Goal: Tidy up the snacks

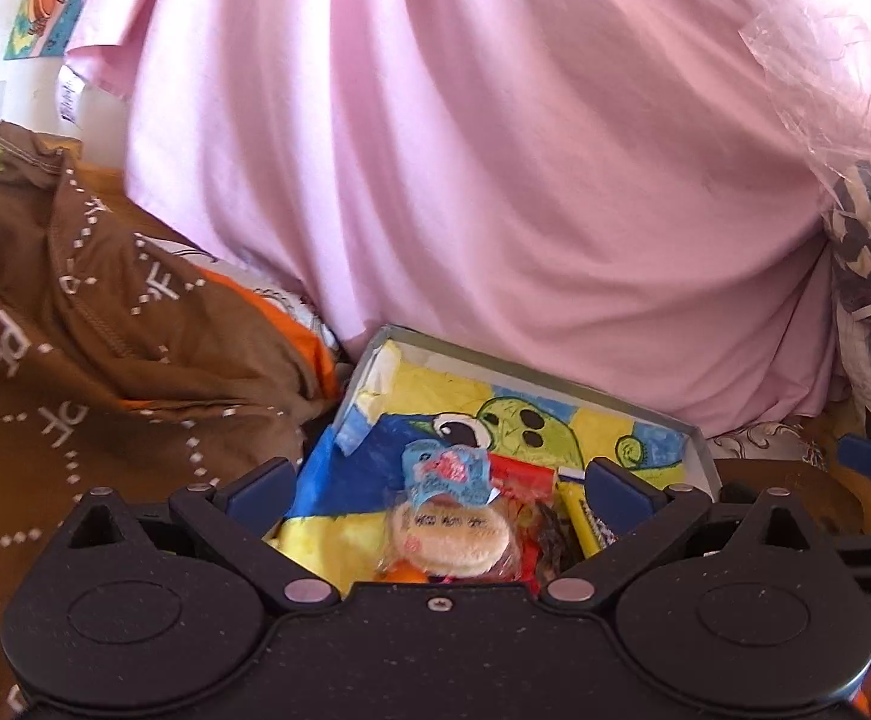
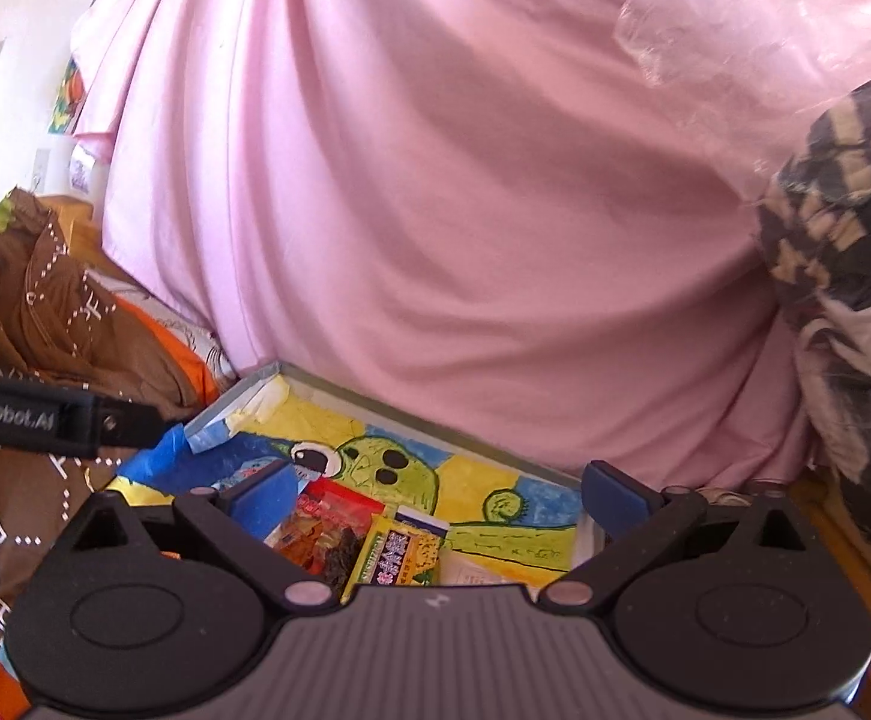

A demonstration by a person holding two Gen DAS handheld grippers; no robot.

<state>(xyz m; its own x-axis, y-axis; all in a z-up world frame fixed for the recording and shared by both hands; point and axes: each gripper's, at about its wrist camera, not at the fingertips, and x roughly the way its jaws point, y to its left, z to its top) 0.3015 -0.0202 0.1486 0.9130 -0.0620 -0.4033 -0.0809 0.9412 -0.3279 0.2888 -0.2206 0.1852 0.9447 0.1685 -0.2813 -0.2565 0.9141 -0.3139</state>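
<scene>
A shallow box with a painted yellow, blue and green cartoon lining holds several snack packets. In the left wrist view a clear packet with round pale biscuits and a blue top lies between the wide-apart fingers of my left gripper, beside a red packet and a yellow packet. My left gripper is open, hovering just above them. In the right wrist view my right gripper is open over the same box, above a red packet and a yellow-green packet.
A large pink sheet drapes behind the box. Brown patterned cloth lies to the left, black-and-cream checked fabric and crinkled clear plastic to the right. The other gripper's body shows at the left edge.
</scene>
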